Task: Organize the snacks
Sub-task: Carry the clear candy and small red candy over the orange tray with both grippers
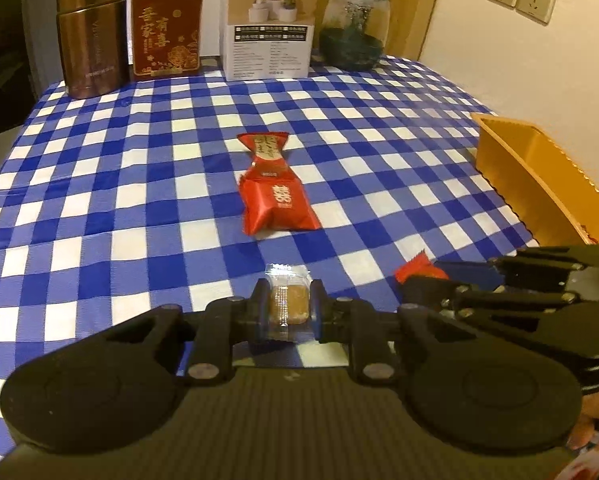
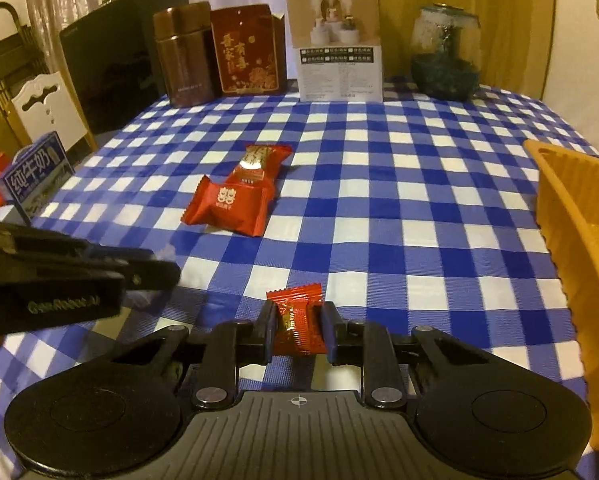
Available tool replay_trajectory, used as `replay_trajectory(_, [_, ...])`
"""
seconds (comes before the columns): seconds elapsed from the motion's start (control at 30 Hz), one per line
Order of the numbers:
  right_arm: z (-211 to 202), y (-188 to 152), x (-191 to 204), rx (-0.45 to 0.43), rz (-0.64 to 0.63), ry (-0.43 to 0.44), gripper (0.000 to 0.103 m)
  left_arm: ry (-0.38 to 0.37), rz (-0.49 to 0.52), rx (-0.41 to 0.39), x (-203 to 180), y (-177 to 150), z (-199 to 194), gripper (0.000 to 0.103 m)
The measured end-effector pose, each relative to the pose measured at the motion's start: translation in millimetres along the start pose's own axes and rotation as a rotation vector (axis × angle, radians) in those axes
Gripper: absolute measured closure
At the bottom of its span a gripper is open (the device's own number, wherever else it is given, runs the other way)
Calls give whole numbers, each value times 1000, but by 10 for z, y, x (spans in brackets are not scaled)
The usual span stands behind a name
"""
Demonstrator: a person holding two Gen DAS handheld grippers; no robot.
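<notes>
Left gripper [image 1: 288,312] clamping one clear-wrapped brown candy [image 1: 286,305], right gripper [image 2: 298,332] clamping one red candy [image 2: 298,326], two red snack packets [image 2: 231,208] beyond, one orange tray [image 2: 571,216]

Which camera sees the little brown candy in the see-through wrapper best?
The left wrist view: the brown candy sits pinched in the left gripper, close and unobstructed. In the right wrist view it's hidden; only that gripper's side shows.

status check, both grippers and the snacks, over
Left gripper shut on clear-wrapped brown candy. Right gripper shut on small red candy. Two red snack packs on the cloth; yellow tray right, path unobstructed.
</notes>
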State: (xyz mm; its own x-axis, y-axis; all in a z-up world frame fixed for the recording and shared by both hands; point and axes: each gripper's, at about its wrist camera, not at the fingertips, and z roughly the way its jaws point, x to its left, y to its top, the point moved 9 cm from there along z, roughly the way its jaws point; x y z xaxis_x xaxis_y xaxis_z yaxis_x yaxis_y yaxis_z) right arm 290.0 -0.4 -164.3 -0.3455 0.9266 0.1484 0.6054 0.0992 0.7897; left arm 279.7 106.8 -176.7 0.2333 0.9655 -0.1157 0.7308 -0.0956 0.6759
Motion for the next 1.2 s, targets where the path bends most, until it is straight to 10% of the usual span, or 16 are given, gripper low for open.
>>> replay_trajectory(1.2, [-1930,-243,-495,-96,109,-15,79,-13,-153,-73,-1233,-355,-1359,85])
